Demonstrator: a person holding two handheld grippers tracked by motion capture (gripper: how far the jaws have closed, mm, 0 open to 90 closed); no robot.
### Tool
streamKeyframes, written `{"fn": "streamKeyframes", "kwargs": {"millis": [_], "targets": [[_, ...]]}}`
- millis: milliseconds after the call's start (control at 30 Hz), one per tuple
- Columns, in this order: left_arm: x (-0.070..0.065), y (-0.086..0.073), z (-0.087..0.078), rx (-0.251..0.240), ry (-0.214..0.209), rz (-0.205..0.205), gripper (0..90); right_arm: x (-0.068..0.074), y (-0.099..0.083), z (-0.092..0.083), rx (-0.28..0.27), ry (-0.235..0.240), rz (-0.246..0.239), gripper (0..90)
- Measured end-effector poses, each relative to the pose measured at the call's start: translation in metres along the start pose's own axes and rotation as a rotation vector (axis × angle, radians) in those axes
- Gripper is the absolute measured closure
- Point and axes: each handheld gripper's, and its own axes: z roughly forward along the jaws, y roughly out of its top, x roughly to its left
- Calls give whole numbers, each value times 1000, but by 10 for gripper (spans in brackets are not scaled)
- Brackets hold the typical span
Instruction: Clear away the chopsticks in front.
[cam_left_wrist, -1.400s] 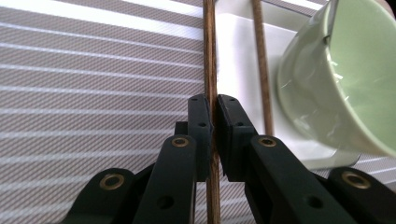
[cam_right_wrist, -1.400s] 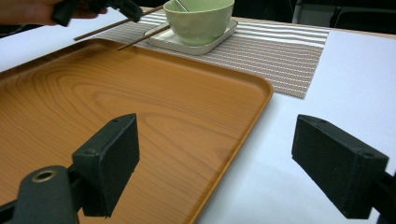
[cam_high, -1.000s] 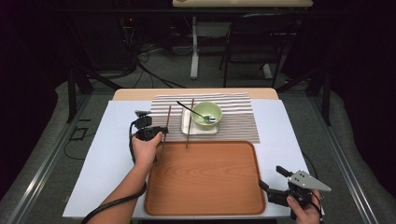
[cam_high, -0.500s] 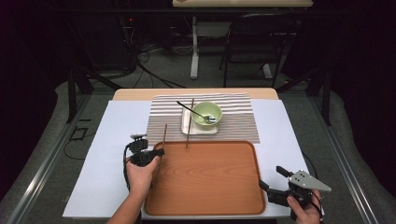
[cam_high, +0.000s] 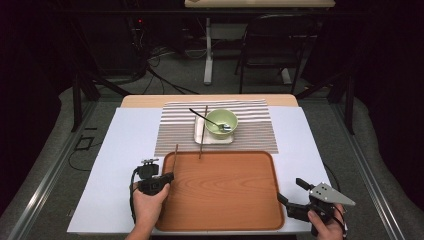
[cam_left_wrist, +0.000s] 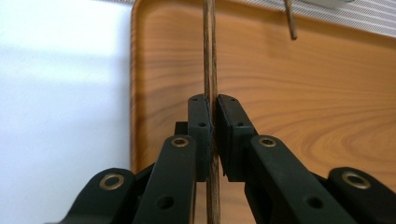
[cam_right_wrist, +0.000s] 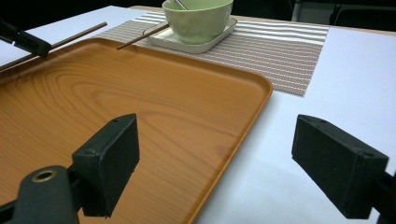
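Two grippers work at the near edge of the bench (cam_high: 125, 150). Left gripper (cam_high: 169, 176): jaws pressed almost together, pinching a thin wooden chopstick (cam_high: 174, 156) between the pads. In the left gripper view the chopstick (cam_left_wrist: 210, 56) runs straight up between the two black pads (cam_left_wrist: 198, 121), which clamp it from either side; its lower end passes down between the jaw arms, and its upper length reaches out over the left rim of the tray (cam_left_wrist: 135, 70). In the high view the same chopstick lies along the tray's left edge, its far tip just past the tray's far left corner, at the near border of the striped mat (cam_high: 180, 130).

Right gripper (cam_high: 291, 192): jaws spread wide, holding and touching nothing. It sits off the tray's near right corner, above the white bench cover. In the right gripper view its two pads (cam_right_wrist: 109, 163) stand well apart, one over the tray (cam_right_wrist: 140, 102) and the other over the white cover beside it.

Tray (cam_high: 225, 190): wooden, bare, lying just in front of the mat.

Second chopstick (cam_high: 202, 131): lies on the mat beside the green bowl (cam_high: 215, 125), its near tip at the tray's far rim, well apart from both grippers. The bowl stands on a white dish (cam_high: 200, 136) and holds a spoon (cam_high: 210, 120) whose dark handle juts out to the left.
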Motion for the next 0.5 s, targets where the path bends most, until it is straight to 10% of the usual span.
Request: {"fn": "streamKeyframes", "kwargs": {"millis": [500], "targets": [[2, -12, 1, 36, 42, 1, 846, 0, 0, -1, -4, 0, -7, 147]]}}
